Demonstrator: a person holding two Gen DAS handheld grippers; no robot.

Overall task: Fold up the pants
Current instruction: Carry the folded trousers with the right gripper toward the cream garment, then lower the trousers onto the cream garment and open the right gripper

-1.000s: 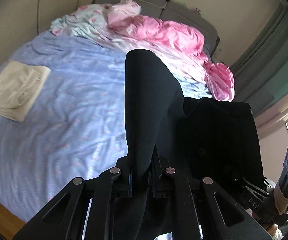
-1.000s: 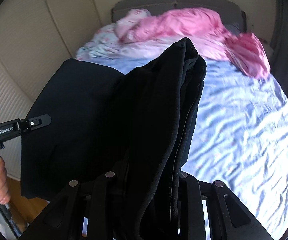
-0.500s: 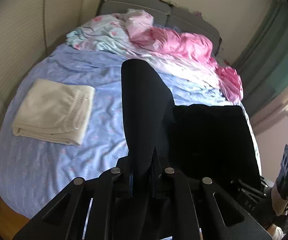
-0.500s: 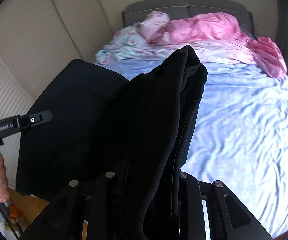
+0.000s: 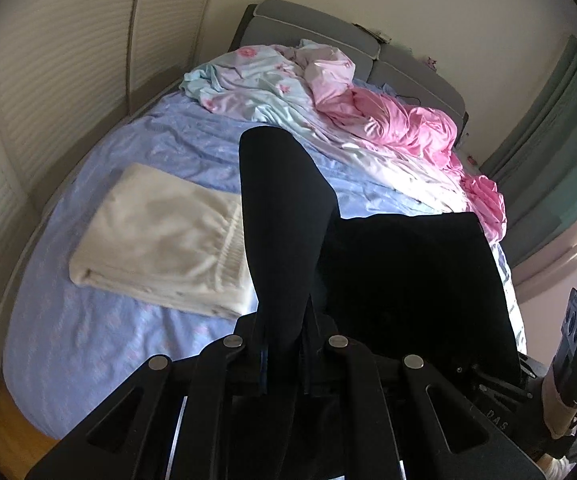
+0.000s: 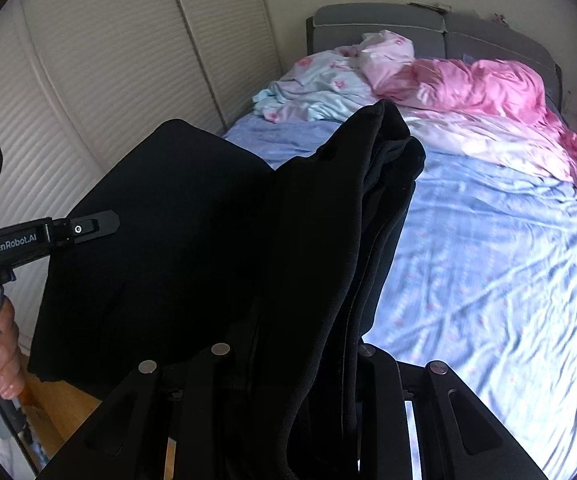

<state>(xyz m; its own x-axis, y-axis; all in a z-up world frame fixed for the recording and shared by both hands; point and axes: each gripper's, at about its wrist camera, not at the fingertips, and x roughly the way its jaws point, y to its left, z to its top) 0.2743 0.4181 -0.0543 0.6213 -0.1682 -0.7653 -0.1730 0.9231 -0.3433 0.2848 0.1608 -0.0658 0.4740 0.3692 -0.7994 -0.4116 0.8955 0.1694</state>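
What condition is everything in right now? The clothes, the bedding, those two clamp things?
black pants: lifted off the bed, hanging between both grippers
left gripper: shut on the pants
right gripper: shut on a bunched part of the pants
cream garment: folded, lying flat on the bed
pink duvet: crumpled near the headboard
blue bedsheet: spread out, wrinkled

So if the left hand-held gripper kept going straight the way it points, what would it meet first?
Probably the blue bedsheet, past the black pants clamped in the left hand-held gripper; the folded cream garment lies left of that line. Depth is unclear.
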